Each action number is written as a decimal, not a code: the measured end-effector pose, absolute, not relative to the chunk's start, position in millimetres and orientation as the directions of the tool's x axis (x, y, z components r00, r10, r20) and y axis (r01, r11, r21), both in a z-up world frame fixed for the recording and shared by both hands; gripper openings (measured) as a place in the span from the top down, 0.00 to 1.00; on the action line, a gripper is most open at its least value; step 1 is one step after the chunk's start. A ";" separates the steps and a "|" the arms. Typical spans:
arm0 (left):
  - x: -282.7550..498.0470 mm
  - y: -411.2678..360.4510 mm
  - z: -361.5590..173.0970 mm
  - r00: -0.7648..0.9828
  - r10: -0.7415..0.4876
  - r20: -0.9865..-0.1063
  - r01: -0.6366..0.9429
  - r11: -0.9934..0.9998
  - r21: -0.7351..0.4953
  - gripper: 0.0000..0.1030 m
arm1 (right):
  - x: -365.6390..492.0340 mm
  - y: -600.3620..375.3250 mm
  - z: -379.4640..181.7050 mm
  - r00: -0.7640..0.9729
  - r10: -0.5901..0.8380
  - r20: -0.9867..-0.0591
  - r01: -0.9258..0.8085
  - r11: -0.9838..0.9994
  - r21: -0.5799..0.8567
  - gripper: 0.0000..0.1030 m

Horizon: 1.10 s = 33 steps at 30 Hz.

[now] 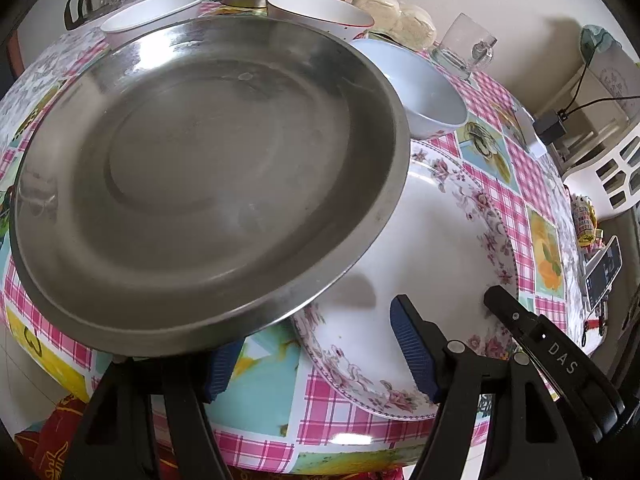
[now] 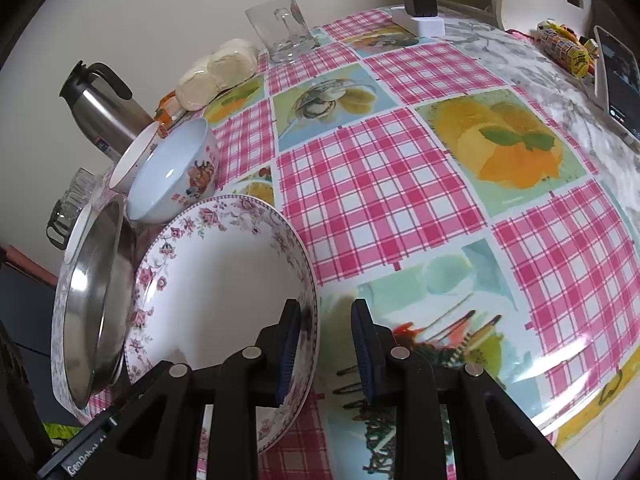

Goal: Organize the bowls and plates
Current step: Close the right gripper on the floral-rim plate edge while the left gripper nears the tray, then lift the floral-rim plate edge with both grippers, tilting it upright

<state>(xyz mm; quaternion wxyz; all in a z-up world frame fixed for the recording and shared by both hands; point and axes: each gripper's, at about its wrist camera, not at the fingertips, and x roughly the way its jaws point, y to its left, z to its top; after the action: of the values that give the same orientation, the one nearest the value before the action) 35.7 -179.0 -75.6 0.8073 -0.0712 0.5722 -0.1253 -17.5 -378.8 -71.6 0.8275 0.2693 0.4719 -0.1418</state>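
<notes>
Straddling the rim of the flowery plate (image 2: 224,292), the right gripper (image 2: 326,354) has its two blue pads wide apart, one pad inside the plate and one outside on the tablecloth (image 2: 400,200). The pads do not squeeze the rim.

The left gripper (image 1: 316,360) has its jaws spread wide too. One blue pad sits over the white middle of the flowery plate (image 1: 436,240). The other pad is tucked under the near edge of the big metal pan (image 1: 208,176). I cannot tell if that pad touches the pan.

The metal pan lies partly over the flowery plate, so its edge covers one side of the plate. In the right view the metal pan (image 2: 94,308) sits just left of the plate.

Behind the plate stands a pale blue bowl (image 1: 424,88) with a picture on its side. Two white bowls (image 1: 154,14) stand farther back, near a silver flask (image 2: 102,110). A clear glass mug (image 2: 282,28) and some round buns (image 2: 216,72) are near the wall. A phone (image 2: 618,80) leans at the far right edge of the table.
</notes>
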 end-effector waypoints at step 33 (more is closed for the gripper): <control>48.9 -204.2 -82.0 0.411 -0.389 -0.825 0.176 0.921 -0.347 0.55 | -52.2 -423.0 -79.4 0.644 0.034 -0.764 0.536 0.694 0.482 0.73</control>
<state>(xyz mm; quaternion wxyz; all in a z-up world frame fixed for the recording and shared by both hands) 48.9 -204.2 -82.0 0.8335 -0.1032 0.5156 -0.1695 -52.2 -423.0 -79.4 0.8315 0.3612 0.3942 -0.1508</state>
